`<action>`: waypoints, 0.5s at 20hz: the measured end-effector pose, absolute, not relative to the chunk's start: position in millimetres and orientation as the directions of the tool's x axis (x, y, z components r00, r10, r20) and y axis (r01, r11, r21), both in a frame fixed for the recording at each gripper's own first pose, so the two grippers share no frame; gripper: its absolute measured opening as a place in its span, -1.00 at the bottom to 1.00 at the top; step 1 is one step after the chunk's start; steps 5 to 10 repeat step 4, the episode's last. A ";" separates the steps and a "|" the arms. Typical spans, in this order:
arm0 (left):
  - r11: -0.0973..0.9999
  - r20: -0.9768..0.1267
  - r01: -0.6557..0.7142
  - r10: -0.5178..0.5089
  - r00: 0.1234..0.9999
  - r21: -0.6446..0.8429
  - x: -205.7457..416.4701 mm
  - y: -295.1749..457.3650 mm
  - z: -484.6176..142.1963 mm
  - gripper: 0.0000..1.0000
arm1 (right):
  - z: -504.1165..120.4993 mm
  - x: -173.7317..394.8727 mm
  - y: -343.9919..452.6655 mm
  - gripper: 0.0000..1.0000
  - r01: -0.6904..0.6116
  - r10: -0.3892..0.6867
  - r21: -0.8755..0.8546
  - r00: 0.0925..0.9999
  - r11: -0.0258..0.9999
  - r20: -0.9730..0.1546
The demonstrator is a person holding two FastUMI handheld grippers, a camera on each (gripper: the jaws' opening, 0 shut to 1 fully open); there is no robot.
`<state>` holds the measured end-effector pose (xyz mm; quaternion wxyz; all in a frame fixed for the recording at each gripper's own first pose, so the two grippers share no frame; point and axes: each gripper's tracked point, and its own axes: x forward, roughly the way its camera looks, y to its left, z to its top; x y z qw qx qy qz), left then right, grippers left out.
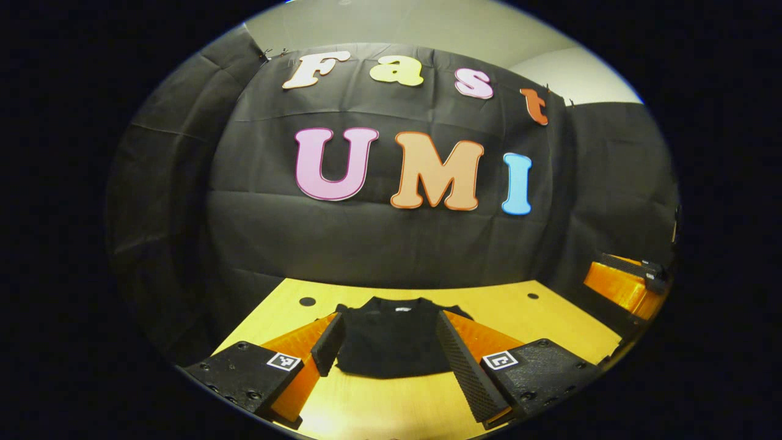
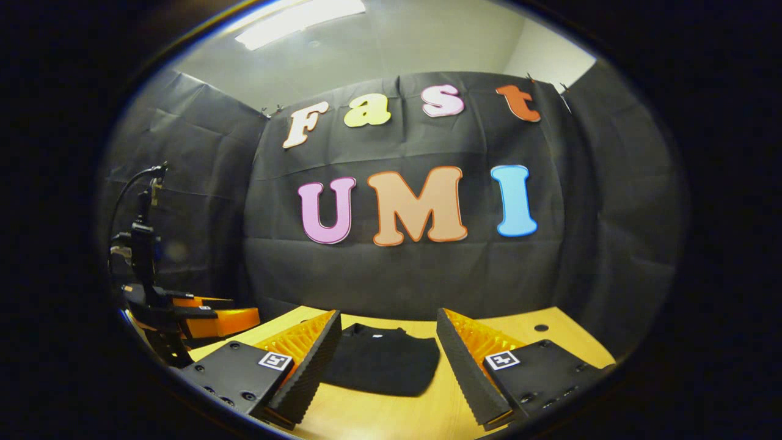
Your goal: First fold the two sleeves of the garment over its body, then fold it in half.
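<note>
The black garment [image 1: 390, 342] lies flat on the yellow table [image 1: 550, 318], folded into a compact block with its collar toward the booth's wall. In the left gripper view, the left gripper [image 1: 391, 351] hangs over the table's near edge with its fingers spread wide, framing the garment without touching it. That view also catches an orange and black piece [image 1: 623, 282] at the far right, probably the other gripper, though it is too cut off to be sure. In the right gripper view, the right gripper [image 2: 391, 360] is likewise released and empty above the garment [image 2: 382, 365], and the left gripper [image 2: 183, 321] appears at the left with its mast and cable rising above it
</note>
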<state>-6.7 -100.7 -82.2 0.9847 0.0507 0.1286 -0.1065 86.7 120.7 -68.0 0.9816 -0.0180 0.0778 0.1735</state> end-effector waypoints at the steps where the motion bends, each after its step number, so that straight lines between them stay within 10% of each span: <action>1: 0.973 -0.269 0.221 -0.193 0.943 0.074 -10.4 -99.1 -83.5 0.84 | -65.2 87.2 118.8 0.96 -0.333 0.328 -0.004 0.931 0.943 -0.156; 10: 0.971 -0.275 0.231 -0.206 0.939 0.063 -11.4 -99.3 -87.5 0.84 | -55.7 87.8 117.3 0.97 -0.320 0.316 -0.009 0.940 0.947 -0.130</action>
